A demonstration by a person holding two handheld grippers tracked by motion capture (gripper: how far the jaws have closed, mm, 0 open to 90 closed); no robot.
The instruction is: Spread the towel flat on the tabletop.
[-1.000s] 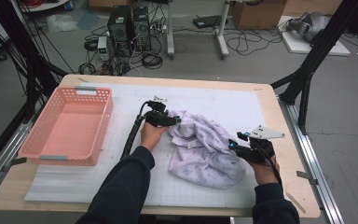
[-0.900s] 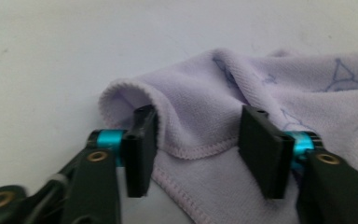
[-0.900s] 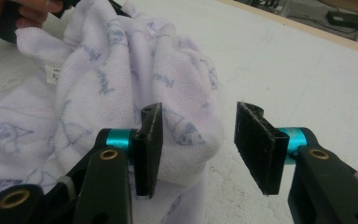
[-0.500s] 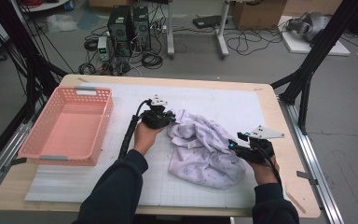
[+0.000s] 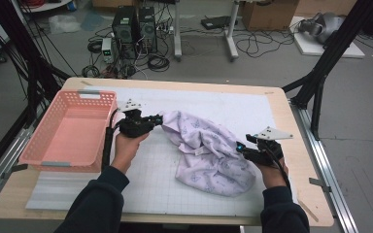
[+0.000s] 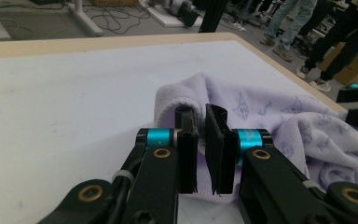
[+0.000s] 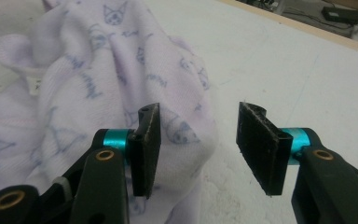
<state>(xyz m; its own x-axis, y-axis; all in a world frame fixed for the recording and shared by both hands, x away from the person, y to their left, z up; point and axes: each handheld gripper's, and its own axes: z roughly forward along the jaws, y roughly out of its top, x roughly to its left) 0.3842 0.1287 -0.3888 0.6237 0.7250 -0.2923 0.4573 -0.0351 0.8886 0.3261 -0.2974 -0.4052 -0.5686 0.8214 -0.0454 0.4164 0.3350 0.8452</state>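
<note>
Sprawling crumpled, the lilac cat-print cloth [image 5: 209,153] trails from the left gripper [image 5: 156,119].

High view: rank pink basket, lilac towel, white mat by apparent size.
1. White gridded mat, largest.
2. Pink plastic lattice basket and lilac printed towel look alike in size, so unranked; the towel is bunched.

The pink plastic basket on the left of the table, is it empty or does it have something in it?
Empty. The pink plastic basket shows a bare floor in the high view, and the lilac printed cloth lies outside it on the white mat.
</note>
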